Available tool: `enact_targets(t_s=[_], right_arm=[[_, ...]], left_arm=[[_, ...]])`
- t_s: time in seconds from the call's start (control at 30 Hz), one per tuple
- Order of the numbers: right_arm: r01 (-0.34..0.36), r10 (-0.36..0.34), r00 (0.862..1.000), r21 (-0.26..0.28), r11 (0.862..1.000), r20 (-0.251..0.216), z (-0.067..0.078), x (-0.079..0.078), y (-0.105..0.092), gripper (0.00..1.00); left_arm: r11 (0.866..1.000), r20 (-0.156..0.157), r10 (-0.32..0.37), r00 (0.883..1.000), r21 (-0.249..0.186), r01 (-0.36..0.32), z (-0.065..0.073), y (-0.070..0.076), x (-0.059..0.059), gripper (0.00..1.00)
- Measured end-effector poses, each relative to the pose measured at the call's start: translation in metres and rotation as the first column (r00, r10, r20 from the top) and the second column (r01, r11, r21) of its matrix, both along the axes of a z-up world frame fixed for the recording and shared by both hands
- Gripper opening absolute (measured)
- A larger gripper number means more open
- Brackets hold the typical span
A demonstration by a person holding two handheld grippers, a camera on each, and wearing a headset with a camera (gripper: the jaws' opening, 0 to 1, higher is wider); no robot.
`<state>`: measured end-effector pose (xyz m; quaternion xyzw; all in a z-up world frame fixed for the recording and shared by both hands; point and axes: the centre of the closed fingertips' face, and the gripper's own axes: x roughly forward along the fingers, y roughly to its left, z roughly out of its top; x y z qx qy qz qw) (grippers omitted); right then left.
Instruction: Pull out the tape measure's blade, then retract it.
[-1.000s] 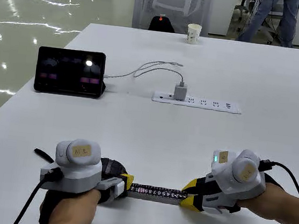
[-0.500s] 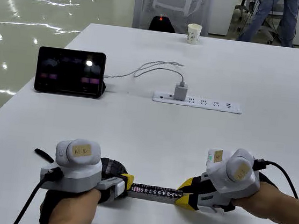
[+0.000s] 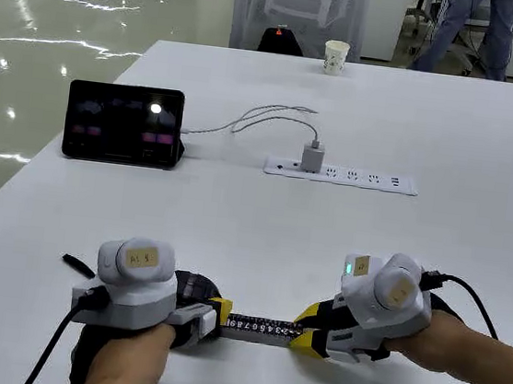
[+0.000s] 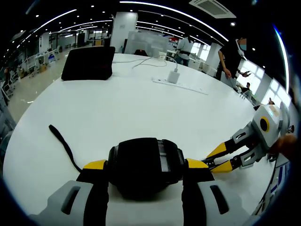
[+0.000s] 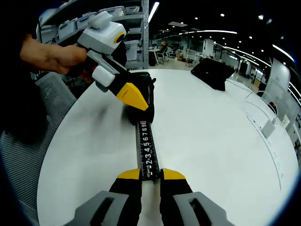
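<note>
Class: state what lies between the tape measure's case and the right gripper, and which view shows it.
The numbered blade, stretched from the case to the right gripper, clearest in the right gripper view.

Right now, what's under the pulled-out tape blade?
The white table shows under the blade, between the black case and the right tool. The blade's tip is covered by that tool's shut jaws.
</note>
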<state>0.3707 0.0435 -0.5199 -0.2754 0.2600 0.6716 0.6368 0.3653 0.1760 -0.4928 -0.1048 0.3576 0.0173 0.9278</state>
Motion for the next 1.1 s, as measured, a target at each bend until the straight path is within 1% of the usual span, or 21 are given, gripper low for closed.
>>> enact_targets(t_s=[0.6,1.1], right_arm=[[-0.008,0.009,1.0,0.016,1.0,-0.003,0.0,-0.003,0.018,0.11],[-0.016,0.016,1.0,0.029,0.999,0.0,0.0,-0.003,0.027,0.11]], left_arm=[[1.0,-0.001,0.001,1.0,-0.005,-0.001,0.0,0.0,0.0,0.58],[1.0,-0.002,0.001,1.0,-0.009,-0.001,0.0,0.0,0.0,0.58]])
